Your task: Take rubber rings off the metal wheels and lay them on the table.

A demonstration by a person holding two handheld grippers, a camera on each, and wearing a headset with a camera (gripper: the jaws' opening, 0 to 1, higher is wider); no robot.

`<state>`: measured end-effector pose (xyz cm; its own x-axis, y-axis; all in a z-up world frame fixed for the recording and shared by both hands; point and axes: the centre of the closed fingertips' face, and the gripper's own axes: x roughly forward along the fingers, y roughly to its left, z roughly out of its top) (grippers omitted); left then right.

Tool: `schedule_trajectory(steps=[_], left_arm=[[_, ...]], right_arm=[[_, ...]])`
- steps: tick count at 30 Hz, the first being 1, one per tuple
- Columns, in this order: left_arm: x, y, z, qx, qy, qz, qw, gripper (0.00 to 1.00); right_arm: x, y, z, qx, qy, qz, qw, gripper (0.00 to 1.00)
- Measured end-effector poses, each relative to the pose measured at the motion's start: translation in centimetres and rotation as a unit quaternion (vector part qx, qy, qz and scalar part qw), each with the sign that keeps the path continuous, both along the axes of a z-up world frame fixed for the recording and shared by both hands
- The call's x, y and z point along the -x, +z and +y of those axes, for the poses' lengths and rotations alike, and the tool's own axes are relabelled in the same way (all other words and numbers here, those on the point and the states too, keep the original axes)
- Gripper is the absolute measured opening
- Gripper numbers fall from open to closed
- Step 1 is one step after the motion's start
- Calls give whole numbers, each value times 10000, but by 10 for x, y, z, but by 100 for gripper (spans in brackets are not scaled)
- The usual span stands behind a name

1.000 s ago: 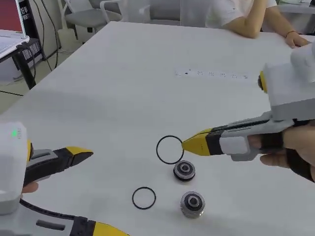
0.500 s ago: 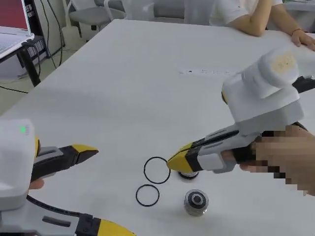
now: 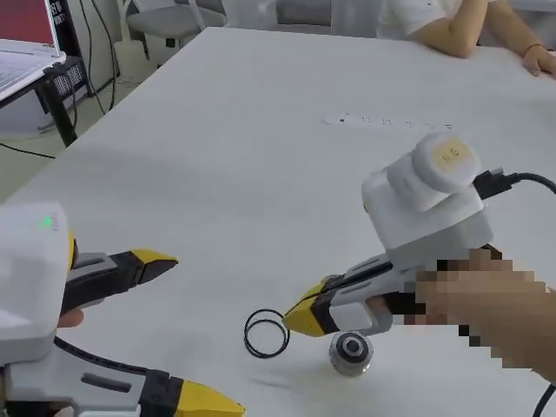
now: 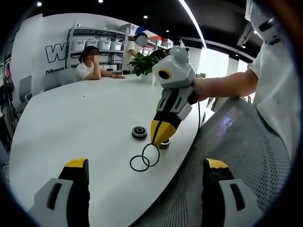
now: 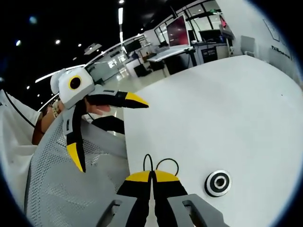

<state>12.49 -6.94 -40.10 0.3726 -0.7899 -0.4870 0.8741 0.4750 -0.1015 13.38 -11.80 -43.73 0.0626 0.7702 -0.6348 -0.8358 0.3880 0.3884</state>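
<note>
My right gripper (image 3: 291, 322) is shut on a thin black rubber ring (image 3: 271, 327), holding it low over the white table. That ring overlaps a second black ring (image 3: 258, 340) lying flat. In the right gripper view the held ring (image 5: 147, 163) rises from between the shut yellow tips (image 5: 152, 175). One bare metal wheel (image 3: 351, 350) sits just right of the tips. In the left gripper view a second wheel (image 4: 164, 145) peeks out behind the right gripper, beside the first wheel (image 4: 139, 133). My left gripper (image 3: 187, 330) hangs open at the near left, apart from the rings (image 4: 144, 161).
The white table (image 3: 261, 156) stretches away with free room at its middle and far end. A person leans an arm (image 3: 452, 35) on the far edge. A laptop (image 3: 22, 43) stands on a side stand to the left. A cable (image 3: 521, 180) trails from the right gripper.
My right gripper has carried its ring down and left until it overlaps the ring lying on the table. The left gripper has stayed open in place.
</note>
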Motion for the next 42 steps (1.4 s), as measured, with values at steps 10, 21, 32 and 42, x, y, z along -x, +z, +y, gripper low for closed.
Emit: schedule_trajectory(steps=[10,21,32,42], left_arm=[[0,0,1,16,40,24,10000,99],[0,0,1,19,61,43,10000,99],[0,-1,2,23,87,61,9999,98],[0,-3,3,-31,81,82,9999,98]], right_arm=[[-13,-19,-3,-4,-509,201,9985,0],[-13,-26,1,-85,-675,457,9966,0],[-18,-36,-1,61,-797,474,9957,0],[-23,-38,-2,21,-941,495,9943,0]])
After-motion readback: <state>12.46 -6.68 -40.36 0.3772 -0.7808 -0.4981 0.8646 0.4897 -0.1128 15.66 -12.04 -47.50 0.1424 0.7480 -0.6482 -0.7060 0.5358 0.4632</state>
